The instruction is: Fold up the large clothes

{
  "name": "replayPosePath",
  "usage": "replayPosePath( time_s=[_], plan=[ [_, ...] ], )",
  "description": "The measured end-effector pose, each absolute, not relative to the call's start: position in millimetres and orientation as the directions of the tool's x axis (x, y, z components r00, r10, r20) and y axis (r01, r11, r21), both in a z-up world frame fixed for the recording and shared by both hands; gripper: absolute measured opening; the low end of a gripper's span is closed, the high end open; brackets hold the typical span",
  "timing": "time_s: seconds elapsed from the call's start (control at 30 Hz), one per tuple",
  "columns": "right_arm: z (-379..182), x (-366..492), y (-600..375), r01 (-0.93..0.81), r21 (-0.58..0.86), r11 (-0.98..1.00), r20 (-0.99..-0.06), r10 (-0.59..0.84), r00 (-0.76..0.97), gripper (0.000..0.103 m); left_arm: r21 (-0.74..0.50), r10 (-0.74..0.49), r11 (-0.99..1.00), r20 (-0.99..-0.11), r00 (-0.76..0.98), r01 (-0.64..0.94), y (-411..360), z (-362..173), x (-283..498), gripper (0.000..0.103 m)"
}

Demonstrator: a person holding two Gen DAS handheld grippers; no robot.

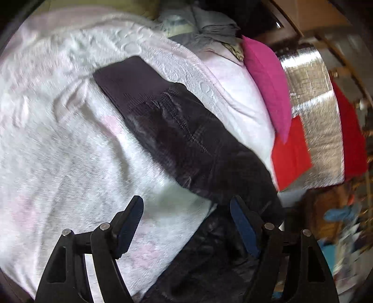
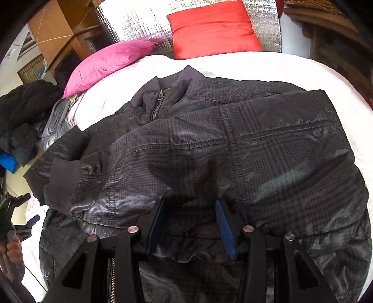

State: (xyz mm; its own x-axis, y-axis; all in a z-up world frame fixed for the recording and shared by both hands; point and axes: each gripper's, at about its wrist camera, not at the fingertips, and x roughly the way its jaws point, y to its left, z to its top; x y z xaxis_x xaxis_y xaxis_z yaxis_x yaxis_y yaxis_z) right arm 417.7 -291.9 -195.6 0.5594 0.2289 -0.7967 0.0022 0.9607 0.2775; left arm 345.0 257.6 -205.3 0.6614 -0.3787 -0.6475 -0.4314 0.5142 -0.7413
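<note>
Jacket [image 2: 209, 144] lies on the white blanket [image 2: 256, 67], zipper [image 2: 156, 106] and collar toward the far side, both sleeves folded across the chest; the left-side cuff [image 2: 61, 177] sits near the jacket's left edge. Right gripper [image 2: 190, 223] is down at the hem end, fingers spread, blue pads either side of a fabric ridge (touching or just above it, can't tell), nothing clamped. Left gripper [image 1: 186, 223] is over the blanket [image 1: 58, 151] at the jacket's [image 1: 186, 135] edge, fingers also spread wide: left finger over bare blanket, right finger over dark fabric, holding nothing. Left view is motion-blurred, so fine contact is unreadable. A sleeve with its ribbed cuff [image 1: 121, 79] stretches away across the blanket in that view. In the right view the left gripper [image 2: 25, 226] shows at the far left edge with the hand [image 2: 12, 254] on its handle. Behind the jacket: pink pillow [image 2: 109, 63] at the left, red pillow [image 2: 214, 30] centred, both leaning on a silver foil panel [image 2: 139, 21]. Pile of dark and grey clothes [image 2: 30, 116] off the blanket's left side (contents not distinguishable). Same pink pillow [image 1: 268, 86], red pillow [image 1: 291, 153] and foil [image 1: 310, 98] show at the right of the left view.
</note>
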Motion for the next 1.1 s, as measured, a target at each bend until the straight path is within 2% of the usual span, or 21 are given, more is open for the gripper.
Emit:
replayPosePath(
  time_s=[0.17,0.47,0.53,0.63,0.67,0.7,0.77,0.9,1.1],
  plan=[
    [-196.7,420.0,-288.5,-0.002,0.279,0.960,-0.794,0.232,0.562,0.050,-0.805,-0.405,0.406,-0.582,0.705,-0.432,261.6,-217.6,367.6,0.076],
    [-196.6,417.1,-288.2,-0.023,0.280,0.960,-0.787,0.243,0.567,0.050,-0.816,-0.333,0.333,-0.570,0.751,-0.473,276.8,-233.6,390.0,0.074],
    [-196.6,416.9,-287.5,-0.022,0.280,0.960,-0.787,0.242,0.568,0.050,-0.818,-0.320,0.326,-0.567,0.759,-0.474,280.8,-236.3,395.1,0.068],
    [-196.8,417.0,-287.1,-0.025,0.277,0.960,-0.788,0.243,0.566,0.050,-0.826,-0.312,0.307,-0.557,0.770,-0.473,282.1,-242.3,401.6,0.052],
    [-196.9,416.9,-286.9,-0.028,0.276,0.961,-0.789,0.243,0.564,0.050,-0.822,-0.304,0.310,-0.562,0.769,-0.478,284.0,-243.9,405.1,0.041],
    [-196.8,417.1,-286.8,-0.030,0.275,0.961,-0.790,0.244,0.563,0.050,-0.815,-0.297,0.313,-0.572,0.765,-0.488,287.4,-245.6,408.3,0.027],
    [-196.7,417.4,-286.9,-0.034,0.274,0.961,-0.790,0.246,0.561,0.050,-0.807,-0.280,0.313,-0.582,0.764,-0.501,290.3,-247.9,409.0,0.016],
    [-196.4,418.0,-285.7,-0.042,0.267,0.963,-0.791,0.244,0.561,0.050,-0.806,-0.224,0.383,-0.555,0.801,-0.451,285.4,-219.7,401.0,0.010],
    [-196.4,417.8,-285.6,-0.043,0.270,0.962,-0.790,0.247,0.561,0.050,-0.736,-0.152,0.631,-0.429,0.890,-0.247,246.5,-124.4,386.7,0.009]
  ],
)
